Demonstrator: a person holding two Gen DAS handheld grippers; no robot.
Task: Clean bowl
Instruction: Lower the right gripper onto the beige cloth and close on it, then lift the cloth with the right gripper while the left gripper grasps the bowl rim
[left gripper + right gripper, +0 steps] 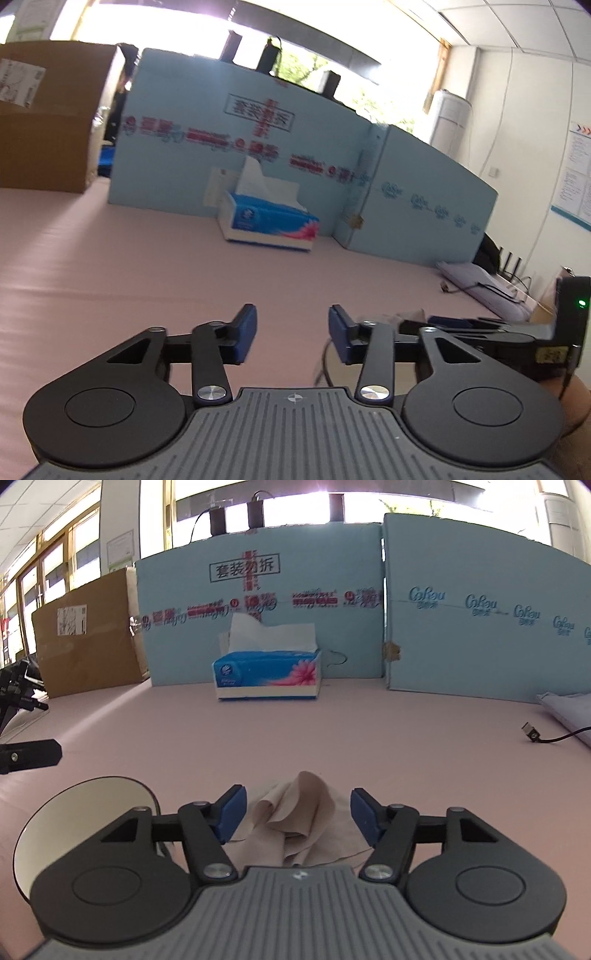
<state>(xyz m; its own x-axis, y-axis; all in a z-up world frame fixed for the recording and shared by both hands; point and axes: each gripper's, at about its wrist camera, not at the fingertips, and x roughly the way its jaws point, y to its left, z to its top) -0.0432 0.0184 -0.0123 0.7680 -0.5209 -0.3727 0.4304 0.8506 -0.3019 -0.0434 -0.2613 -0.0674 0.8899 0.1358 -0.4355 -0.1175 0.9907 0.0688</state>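
Right wrist: fingers (pixel 236 814) flanking crumpled cloth (pixel 295 819), bowl (pixel 85 812) beside.

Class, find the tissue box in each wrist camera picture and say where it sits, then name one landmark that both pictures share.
Left wrist view: the tissue box sits just left of centre, on the pink table against the blue board.
Right wrist view: the tissue box sits just left of centre, square-on, against the same board.
Shared landmark: the boxed black characters on the blue board.

Cream-lined bowl (pixel 85 812), beige cloth (pixel 299 819), pink table (pixel 332 731)
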